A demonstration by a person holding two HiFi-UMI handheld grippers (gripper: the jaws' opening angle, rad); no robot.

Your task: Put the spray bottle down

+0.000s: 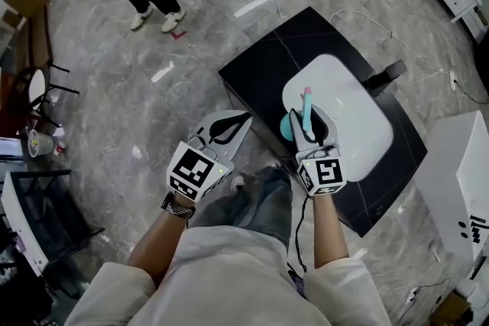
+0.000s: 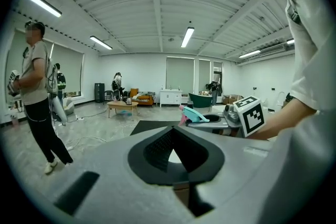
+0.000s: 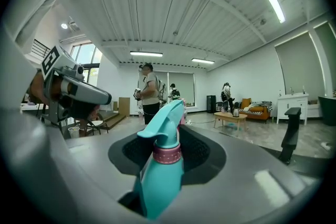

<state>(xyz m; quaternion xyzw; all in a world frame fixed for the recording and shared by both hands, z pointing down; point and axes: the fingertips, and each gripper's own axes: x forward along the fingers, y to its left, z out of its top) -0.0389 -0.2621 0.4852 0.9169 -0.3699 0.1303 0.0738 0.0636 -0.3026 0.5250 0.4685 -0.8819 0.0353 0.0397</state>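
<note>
Teal spray bottle (image 3: 163, 170) was clamped in the right gripper (image 1: 312, 122) over the centre-right white board (image 1: 359, 118), not yet down; the left gripper (image 1: 229, 126) was closed and empty.

Left gripper (image 1: 243, 118) and right gripper (image 1: 309, 118): pale grey shells, jaws lined with black ribbed pads (image 2: 157, 147). Each carries a white cube (image 1: 191, 172) bearing black square markers. Clothing: white short-sleeved shirt (image 1: 229, 271), faded grey-blue jeans (image 1: 256, 202), dark wristband (image 1: 177, 206) on the left wrist. A black cable (image 1: 299, 233) trails from the right gripper.

open white mat (image 1: 359, 111) on black table (image 1: 260, 72), black stand (image 1: 386, 75) at far corner, white cabinet (image 1: 458, 172) beside
</note>
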